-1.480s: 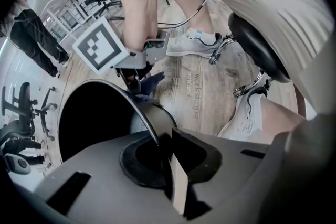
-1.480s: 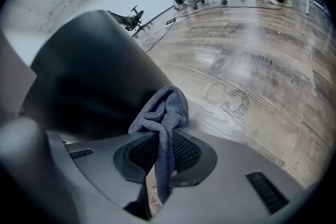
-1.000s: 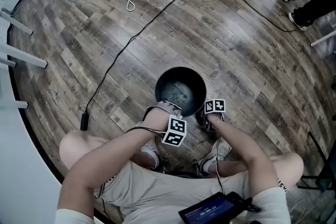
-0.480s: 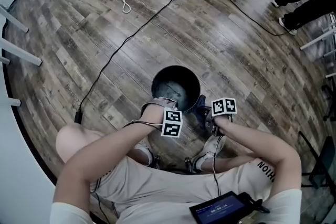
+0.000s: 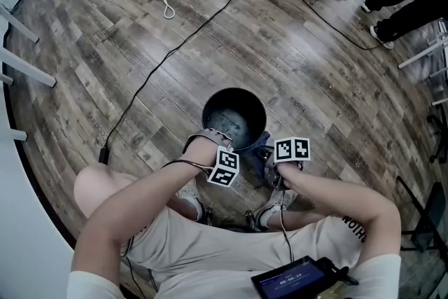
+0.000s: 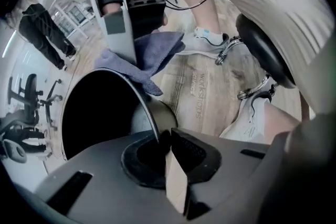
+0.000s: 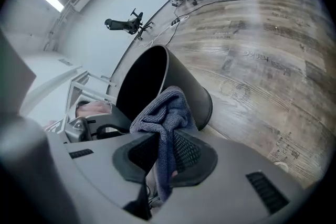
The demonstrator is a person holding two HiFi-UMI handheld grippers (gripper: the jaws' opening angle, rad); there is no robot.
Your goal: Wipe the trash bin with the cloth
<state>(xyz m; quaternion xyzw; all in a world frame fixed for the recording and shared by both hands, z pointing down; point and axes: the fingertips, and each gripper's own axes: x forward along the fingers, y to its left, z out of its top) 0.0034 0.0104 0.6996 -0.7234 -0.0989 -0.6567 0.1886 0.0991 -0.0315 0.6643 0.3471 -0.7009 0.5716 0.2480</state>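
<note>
Showing a seated person with the trash bin (image 5: 224, 112) upright on the plank floor (image 5: 140, 45) between the feet. The left gripper (image 6: 164, 136) points straight down with the bin's thin near rim between its jaws. These have just been closing and pinch the rim, which steadies the bin. The right gripper (image 7: 164, 139) stands just beside the rim, its jaws pressed on a fold of the cloth (image 7: 167, 110). The rest of the cloth bunches ahead of the tips by the outer wall, and whether it touches there cannot be told.

Progress, as a judgement: wiping looks barely under way (no wall shows a clearly wiped band). Pale streaks on the inside bottom suggest the interior is left to do, along with most of the outside.

Materials: the bin is a dark, smooth, round, slightly tapering rigid shell with a faint sheen. The cloth is a blue-grey, soft, crumpled weave. The floor is hard grey-brown wood grain with patches of glare.
</note>
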